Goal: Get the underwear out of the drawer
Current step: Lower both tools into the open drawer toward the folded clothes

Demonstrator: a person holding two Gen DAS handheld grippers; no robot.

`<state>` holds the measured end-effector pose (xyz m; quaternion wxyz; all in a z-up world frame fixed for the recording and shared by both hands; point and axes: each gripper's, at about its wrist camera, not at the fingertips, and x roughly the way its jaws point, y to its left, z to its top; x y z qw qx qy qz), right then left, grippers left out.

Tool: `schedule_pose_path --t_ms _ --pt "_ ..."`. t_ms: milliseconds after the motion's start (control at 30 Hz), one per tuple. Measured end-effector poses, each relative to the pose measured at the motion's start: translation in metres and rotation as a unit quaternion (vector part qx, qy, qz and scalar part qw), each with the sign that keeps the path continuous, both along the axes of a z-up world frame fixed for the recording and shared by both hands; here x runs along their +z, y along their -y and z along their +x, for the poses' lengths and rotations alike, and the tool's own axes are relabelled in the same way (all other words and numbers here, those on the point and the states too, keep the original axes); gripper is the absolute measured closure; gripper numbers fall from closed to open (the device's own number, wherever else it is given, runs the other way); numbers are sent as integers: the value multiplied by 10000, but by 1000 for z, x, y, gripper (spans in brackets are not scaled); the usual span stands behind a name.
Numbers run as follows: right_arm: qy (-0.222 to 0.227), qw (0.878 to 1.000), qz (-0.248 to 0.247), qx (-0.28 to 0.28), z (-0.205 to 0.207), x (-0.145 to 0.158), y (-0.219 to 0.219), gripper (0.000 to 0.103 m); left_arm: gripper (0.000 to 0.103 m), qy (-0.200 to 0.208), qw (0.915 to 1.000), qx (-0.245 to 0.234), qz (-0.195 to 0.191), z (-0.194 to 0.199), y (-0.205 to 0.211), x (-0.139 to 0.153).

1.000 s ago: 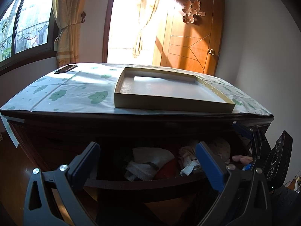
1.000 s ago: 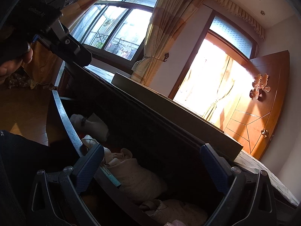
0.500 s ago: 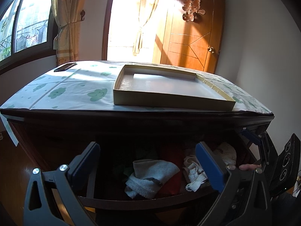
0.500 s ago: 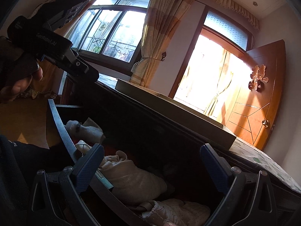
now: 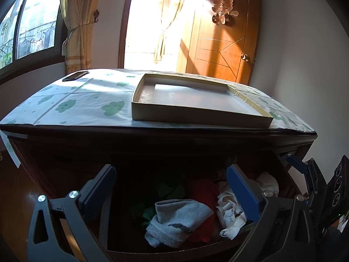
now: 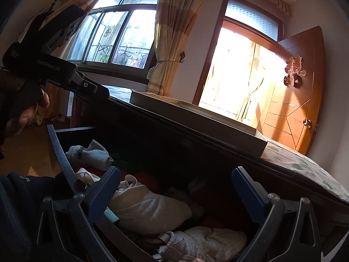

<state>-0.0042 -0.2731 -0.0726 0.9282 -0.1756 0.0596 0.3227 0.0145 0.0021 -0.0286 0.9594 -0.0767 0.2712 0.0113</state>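
**Drawer pulled further out, clothes now in full view**

Compared with 1 second ago, the drawer [image 5: 165,252] stands further out from the dresser [image 5: 65,150], and more of its contents show: the grey cloth [image 5: 176,222] that lay half hidden under the dresser edge is now fully exposed. The shallow cardboard box [image 5: 196,114] on the patterned cover [image 5: 87,102] has not moved.

The left gripper [image 5: 170,187] hovers above the drawer with its 2 fingers spread wide, holding nothing. The right gripper [image 6: 174,187] also has its fingers wide apart and empty, above the right end of the drawer.

The underwear lies inside the drawer in crumpled heaps: a cream dotted piece [image 6: 150,209] below the right gripper, another pale dotted piece [image 6: 202,244] nearer the camera, a white bundle [image 5: 229,216] and a red item [image 5: 202,194] beside the grey cloth. Being bunched up, none shows a clear long axis or facing.

A dark phone [image 5: 75,75] rests at the cover's far left corner.
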Motion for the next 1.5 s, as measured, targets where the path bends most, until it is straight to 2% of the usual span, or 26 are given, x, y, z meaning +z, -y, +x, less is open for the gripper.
schedule_pose_path --t_ms 533,833,1100,1233,1367,1500 --pt "-449 9990 21 -70 -4 2 3 0 0 -103 9999 -82 -42 1 2 -1" --pt "-826 9964 -64 -165 -3 5 3 0 0 -364 9991 -208 -50 5 2 -6" --pt "-1570 9870 -85 -317 4 5 3 0 0 -662 9972 -340 -24 11 0 -10" --pt "-1682 9848 -260 -334 7 4 0 0 0 -778 9959 -466 -75 14 -3 -12" --pt "-2236 9740 -250 -279 19 5 2 0 0 -939 9941 -545 -36 16 -8 -17" --pt "-2545 9661 -268 -341 26 4 4 0 0 -1027 9936 -478 -15 17 -17 -21"
